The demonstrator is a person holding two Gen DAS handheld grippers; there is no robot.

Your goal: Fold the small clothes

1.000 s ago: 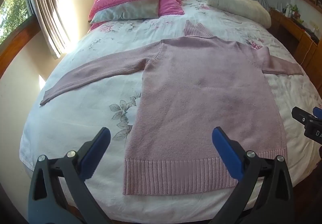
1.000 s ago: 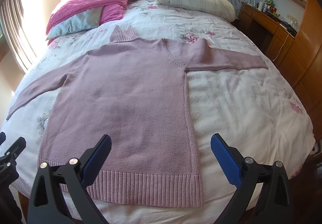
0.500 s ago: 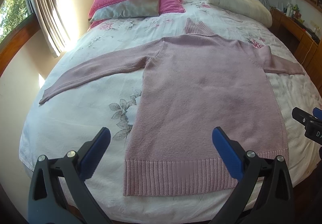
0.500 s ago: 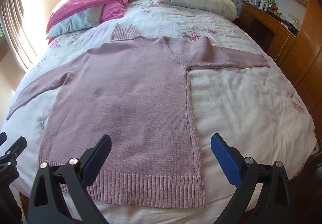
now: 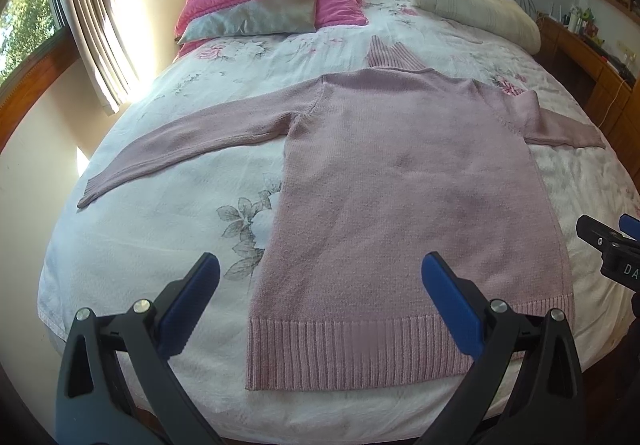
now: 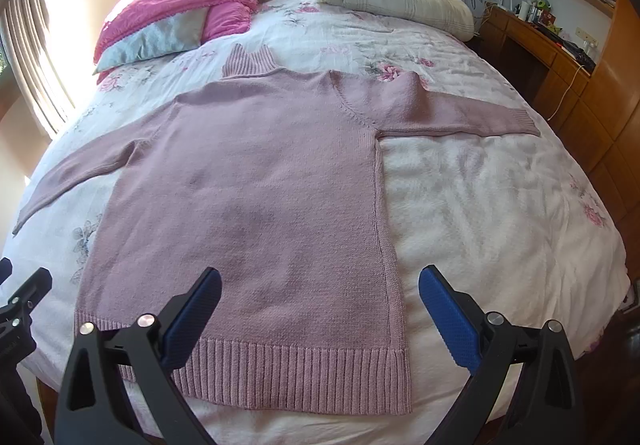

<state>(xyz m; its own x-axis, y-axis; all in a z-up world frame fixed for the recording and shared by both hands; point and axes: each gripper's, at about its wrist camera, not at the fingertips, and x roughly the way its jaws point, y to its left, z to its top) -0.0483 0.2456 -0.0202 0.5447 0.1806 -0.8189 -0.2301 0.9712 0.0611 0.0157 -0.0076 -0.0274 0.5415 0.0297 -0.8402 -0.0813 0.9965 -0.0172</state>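
I hold both the left gripper (image 5: 320,297) and right gripper (image 6: 320,305) agape and empty, barely nearer than a moment ago — the sweater (image 6: 256,213) lies flat, seemingly unfolded, on the bed (image 6: 500,205).

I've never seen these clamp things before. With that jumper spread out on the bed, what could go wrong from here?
The mauve knitted sweater lies flat on the white floral bedspread, so an open left gripper or right gripper might pinch bedding with the knit. The long left sleeve reaches the bed's edge and may slide off when lifted.
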